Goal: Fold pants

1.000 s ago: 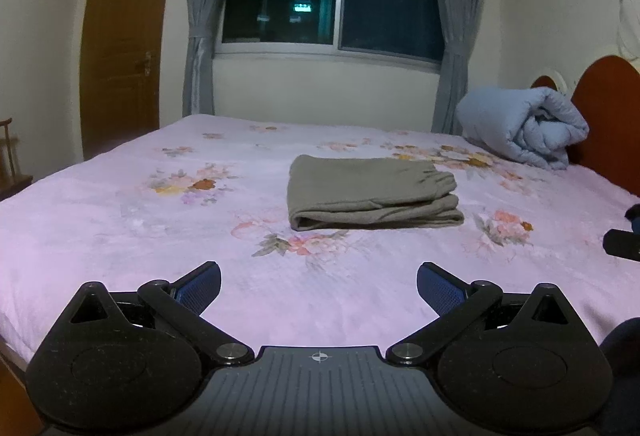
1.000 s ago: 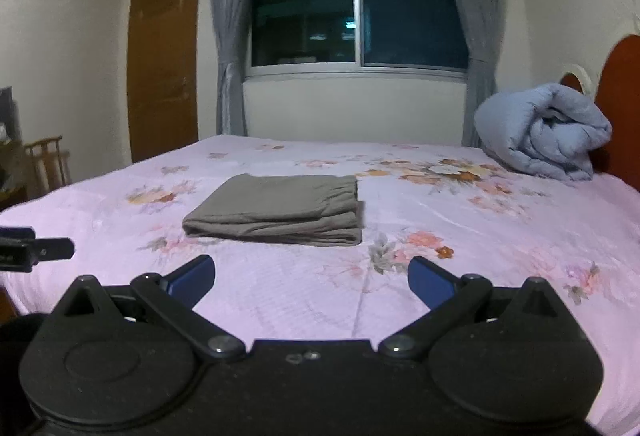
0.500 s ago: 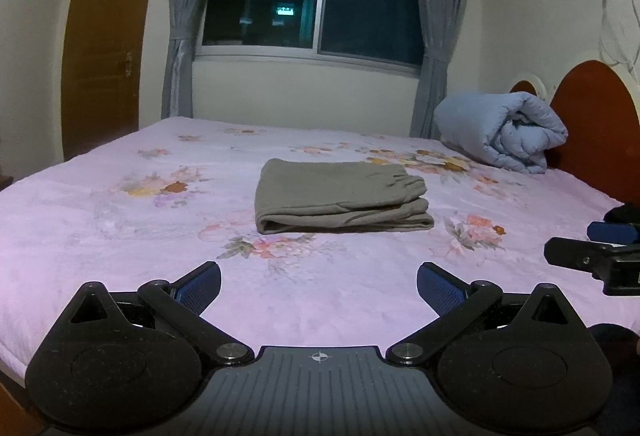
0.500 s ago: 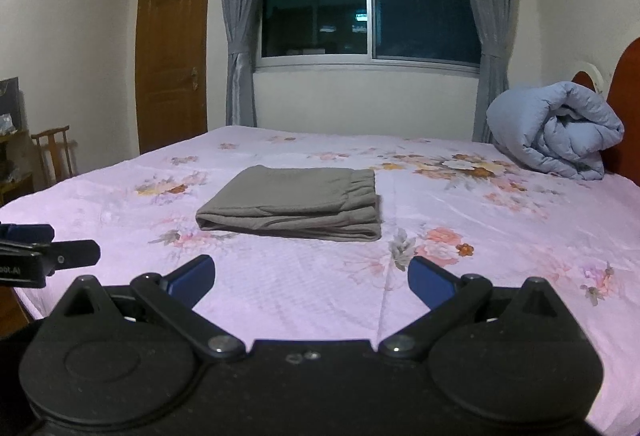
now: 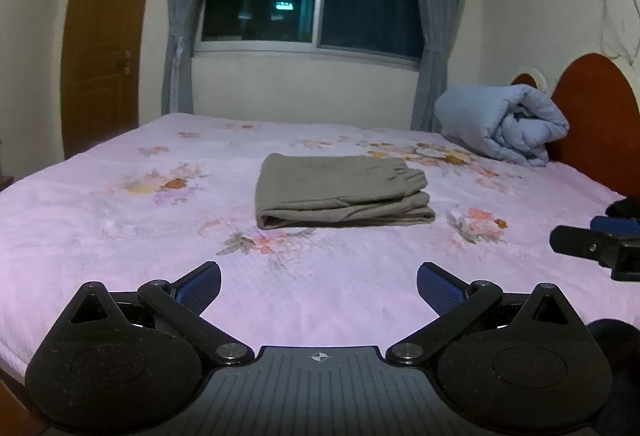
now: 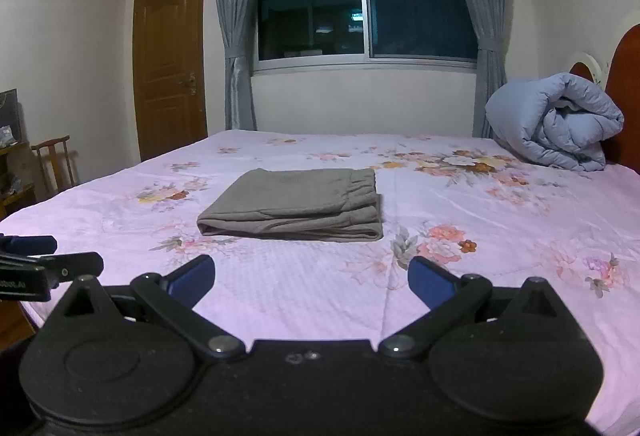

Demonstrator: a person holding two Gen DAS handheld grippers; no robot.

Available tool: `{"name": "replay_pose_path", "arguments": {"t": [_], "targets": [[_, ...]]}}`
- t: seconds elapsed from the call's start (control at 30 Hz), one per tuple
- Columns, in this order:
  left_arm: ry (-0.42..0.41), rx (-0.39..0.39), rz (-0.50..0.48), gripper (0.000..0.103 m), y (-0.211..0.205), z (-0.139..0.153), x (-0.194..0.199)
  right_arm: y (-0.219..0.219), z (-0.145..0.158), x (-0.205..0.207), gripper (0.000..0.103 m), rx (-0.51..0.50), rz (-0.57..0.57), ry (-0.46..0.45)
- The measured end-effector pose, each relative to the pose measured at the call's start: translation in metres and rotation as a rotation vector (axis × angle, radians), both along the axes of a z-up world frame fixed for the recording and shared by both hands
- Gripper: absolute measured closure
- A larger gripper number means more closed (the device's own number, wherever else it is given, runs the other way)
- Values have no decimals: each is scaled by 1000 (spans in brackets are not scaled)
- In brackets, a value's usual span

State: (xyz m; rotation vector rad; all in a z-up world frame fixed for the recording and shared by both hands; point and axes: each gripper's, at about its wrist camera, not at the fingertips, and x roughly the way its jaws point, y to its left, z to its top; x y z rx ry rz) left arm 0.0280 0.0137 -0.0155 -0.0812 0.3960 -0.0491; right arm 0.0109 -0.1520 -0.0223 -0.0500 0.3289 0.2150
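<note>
One pair of grey pants point(image 5: 340, 192), folded into a flat rectangle, lying mid-bed on pink floral sheet point(image 5: 120, 236). Two grippers, left gripper point(image 5: 319, 286) and right gripper point(image 6: 311, 278), both released, jaws spread, empty, near bed edge, well apart from pants. Rolled blue quilt point(image 6: 556, 124) by headboard.

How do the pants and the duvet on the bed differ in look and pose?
The pants are grey-brown; the duvet is pale blue. The pants lie flat in a neat, low fold; the duvet is a bulky roll. The pants lie mid-bed; the duvet lies by the headboard. Both rest on the pink sheet, untouched by either gripper.
</note>
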Motion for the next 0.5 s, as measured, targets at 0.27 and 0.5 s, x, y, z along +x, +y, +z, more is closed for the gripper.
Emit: {"name": "replay_pose_path", "arguments": {"t": [0.27,0.5], "targets": [[-27,11,-11,0,-5,1,-5,-1,0,0,6,5,-2,1],[-35,0,-11,0,-4,1,-7,-2,1,0,6,7,0,-1]]}}
